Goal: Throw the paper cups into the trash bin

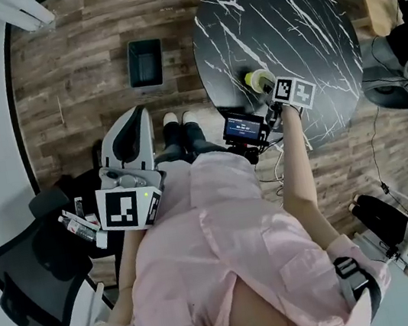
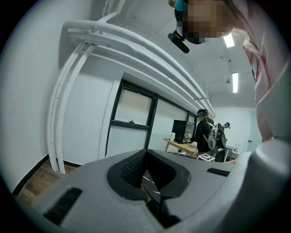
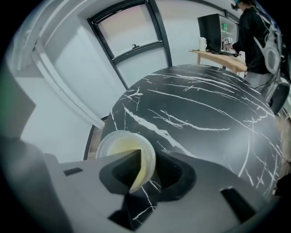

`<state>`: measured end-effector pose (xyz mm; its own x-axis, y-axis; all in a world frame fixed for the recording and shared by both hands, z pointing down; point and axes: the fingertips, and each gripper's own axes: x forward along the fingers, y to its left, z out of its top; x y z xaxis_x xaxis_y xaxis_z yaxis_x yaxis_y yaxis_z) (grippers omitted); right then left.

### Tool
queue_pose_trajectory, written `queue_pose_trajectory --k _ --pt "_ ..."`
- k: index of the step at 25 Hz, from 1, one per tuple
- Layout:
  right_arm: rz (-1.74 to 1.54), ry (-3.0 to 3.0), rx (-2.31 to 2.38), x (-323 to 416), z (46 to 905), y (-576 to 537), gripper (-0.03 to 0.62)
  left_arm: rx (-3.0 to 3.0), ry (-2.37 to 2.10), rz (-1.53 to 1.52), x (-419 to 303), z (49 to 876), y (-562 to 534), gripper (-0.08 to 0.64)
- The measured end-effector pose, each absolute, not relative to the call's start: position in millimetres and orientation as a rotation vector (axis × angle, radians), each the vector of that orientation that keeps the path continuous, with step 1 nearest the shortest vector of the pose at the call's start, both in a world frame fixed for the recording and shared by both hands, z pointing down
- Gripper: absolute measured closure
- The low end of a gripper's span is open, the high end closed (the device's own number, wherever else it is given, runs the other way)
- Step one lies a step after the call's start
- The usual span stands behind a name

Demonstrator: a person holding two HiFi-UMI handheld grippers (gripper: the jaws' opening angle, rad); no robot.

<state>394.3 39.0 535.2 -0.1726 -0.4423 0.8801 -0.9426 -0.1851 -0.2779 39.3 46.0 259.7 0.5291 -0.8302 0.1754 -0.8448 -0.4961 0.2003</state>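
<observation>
The jaws of my right gripper (image 3: pixel 149 157) stand released, astride the rim of the one paper cup (image 3: pixel 120 145), lower left in its view on the single black marble worktop (image 3: pixel 204 113). One jaw hides the cup's lower part. My left gripper (image 2: pixel 146 157) has its jaws clenched on nothing. One trash bin (image 1: pixel 144 62) stands upper left in the head view.

Bright, even indoor light filled the room. Two rectangular white ceiling light panels (image 2: pixel 228 40) glowed overexposed in the left gripper view. The round black white-veined marble table top (image 3: pixel 204 104) carried a soft grey sheen, and shadows stayed faint. Both gripper views bowed straight lines and fell to black at the corners. The pale yellow paper cup (image 3: pixel 122 148), close to the lens, looked soft and unfocused.
</observation>
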Motion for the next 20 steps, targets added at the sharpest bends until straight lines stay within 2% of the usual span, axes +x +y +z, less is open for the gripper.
queue_pose_trajectory --k 2,20 --pt "1.328 -1.579 1.614 395.0 537.7 40.5 0.537 2.507 -1.409 0.082 38.9 260.0 44.8 0.545" --pt "1.163 -1.683 1.746 401.2 507.1 30.4 0.551 2.527 -1.427 0.094 38.2 262.9 48.4 0.545"
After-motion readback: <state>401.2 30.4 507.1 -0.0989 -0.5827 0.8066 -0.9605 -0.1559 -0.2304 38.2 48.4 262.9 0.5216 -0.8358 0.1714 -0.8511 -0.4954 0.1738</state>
